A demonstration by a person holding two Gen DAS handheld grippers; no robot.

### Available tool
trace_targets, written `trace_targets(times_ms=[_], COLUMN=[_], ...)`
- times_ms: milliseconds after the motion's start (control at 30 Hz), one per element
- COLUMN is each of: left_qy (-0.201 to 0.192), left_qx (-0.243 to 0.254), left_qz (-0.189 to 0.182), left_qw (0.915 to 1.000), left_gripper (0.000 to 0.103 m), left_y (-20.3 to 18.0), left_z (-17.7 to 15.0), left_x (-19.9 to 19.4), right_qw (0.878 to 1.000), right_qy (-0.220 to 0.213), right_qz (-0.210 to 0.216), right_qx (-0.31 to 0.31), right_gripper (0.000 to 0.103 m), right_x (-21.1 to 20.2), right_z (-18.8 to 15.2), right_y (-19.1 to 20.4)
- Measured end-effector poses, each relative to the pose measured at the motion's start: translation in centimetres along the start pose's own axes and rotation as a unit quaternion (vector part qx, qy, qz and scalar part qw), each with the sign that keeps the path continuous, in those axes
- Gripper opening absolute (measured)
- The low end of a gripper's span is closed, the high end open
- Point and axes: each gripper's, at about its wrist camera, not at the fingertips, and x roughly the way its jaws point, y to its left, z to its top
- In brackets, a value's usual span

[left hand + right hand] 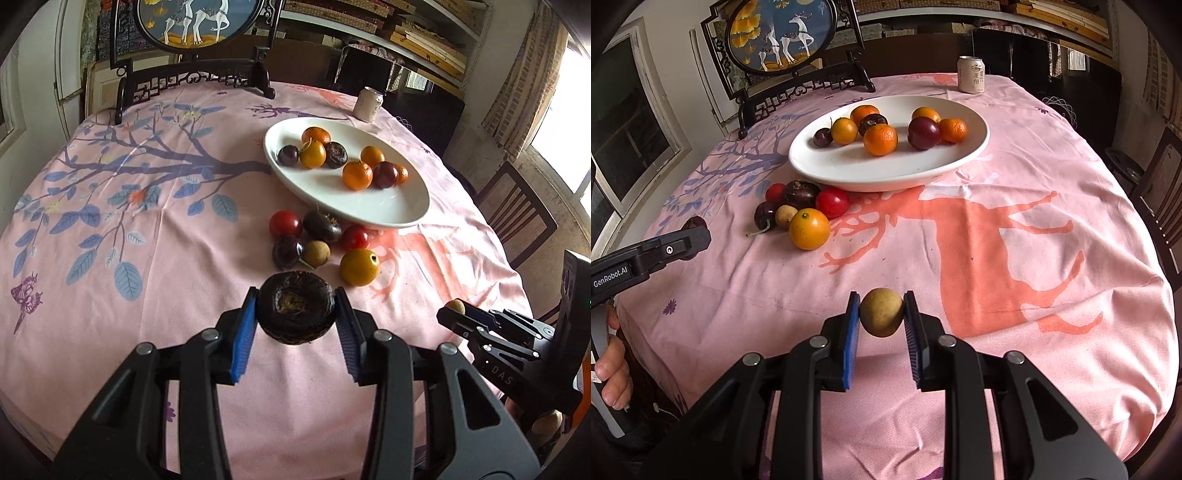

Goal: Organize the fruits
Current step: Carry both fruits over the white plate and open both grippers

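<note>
My left gripper [295, 308] is shut on a dark brown water chestnut [295, 314], held above the cloth at the near side. My right gripper [881, 312] is shut on a small tan longan [881, 312]; it also shows in the left wrist view [456, 306]. A white oval plate [388, 210] holds several oranges and dark fruits. In front of it lies a loose cluster: two red tomatoes [284, 223], a dark chestnut [322, 226], a dark cherry [287, 252], a longan [317, 253] and an orange [359, 266].
A pink printed tablecloth [997, 229] covers the round table. A drink can [971, 74] stands behind the plate. A framed deer screen [783, 37] stands at the back left. Wooden chairs [517, 210] sit at the right edge.
</note>
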Motion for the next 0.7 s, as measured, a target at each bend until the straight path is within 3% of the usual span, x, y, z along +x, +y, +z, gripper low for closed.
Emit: trace_targets(times_ms=[233, 400, 533, 700], left_qy=[-0.020, 0.020, 0.043, 0.048], left_qx=[0.055, 0.044, 0.030, 0.032], left_qz=[0.034, 0.022, 0.031, 0.030], left_qw=[0.9977, 0.9986, 0.9981, 0.9979], left_gripper=[0.041, 0.041, 0.042, 0.042], left_y=[-2.8, -4.1, -4.3, -4.3], left_z=[7.6, 12.3, 13.3, 13.3], left_x=[2.1, 8.1, 11.8, 13.5], right_qw=[0.999, 0.998, 0.998, 0.999], right_qy=[-0.027, -0.030, -0.009, -0.006], right_qz=[-0.015, -0.044, -0.057, -0.051], right_qx=[-0.033, -0.039, -0.013, -0.016], right_gripper=[0.024, 0.024, 0.024, 0.024], right_x=[0.1, 3.7, 7.1, 8.4], right_z=[6.5, 12.1, 13.9, 14.3], right_y=[-1.7, -3.3, -5.1, -5.2])
